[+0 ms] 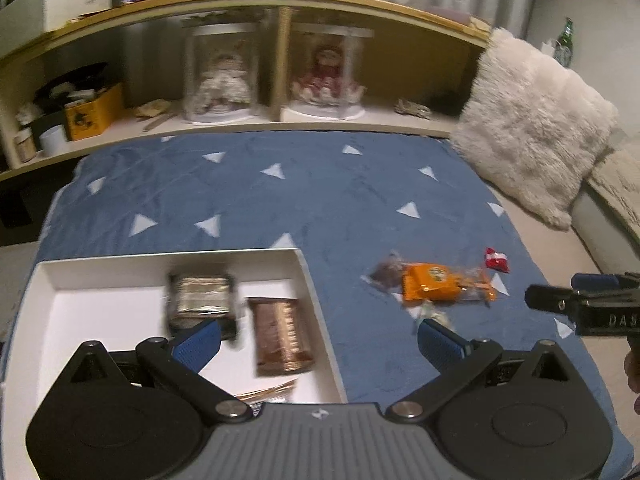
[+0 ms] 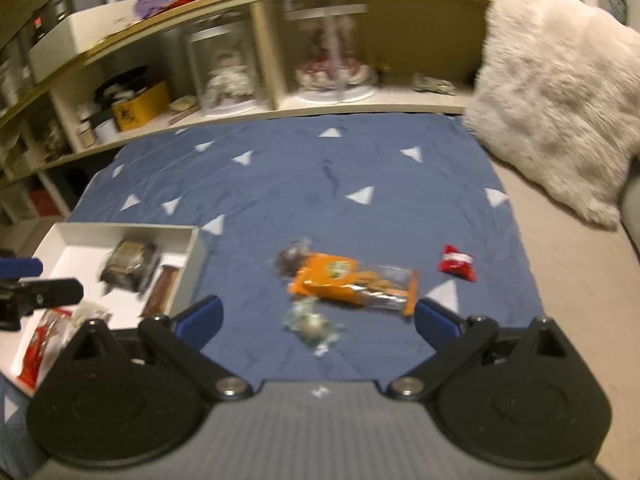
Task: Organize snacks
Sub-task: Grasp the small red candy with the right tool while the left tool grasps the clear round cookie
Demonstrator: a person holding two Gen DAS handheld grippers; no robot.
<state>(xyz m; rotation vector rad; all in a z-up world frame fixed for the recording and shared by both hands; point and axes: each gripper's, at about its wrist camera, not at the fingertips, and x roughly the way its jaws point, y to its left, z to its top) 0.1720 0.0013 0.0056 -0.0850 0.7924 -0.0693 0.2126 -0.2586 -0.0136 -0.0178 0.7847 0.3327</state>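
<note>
Risk: right hand-held gripper (image 2: 316, 316), spread empty above clear-wrapped candy (image 2: 312, 326), possibly snags orange packet (image 2: 352, 282) overlapping nearby on bed blanket (image 2: 304, 176). Left hand-held gripper (image 1: 318, 338) spread empty over white box (image 1: 316, 296).

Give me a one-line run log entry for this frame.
left gripper: open, empty, over white box edge | right gripper: open, empty, above green candy | orange snack pack, red packet on blue blanket

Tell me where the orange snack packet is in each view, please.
Left wrist view: the orange snack packet lies right of centre on the blue cloth, right of the white box.
Right wrist view: the packet lies near the centre.
Shared landmark: the small red packet, to its right.
</note>
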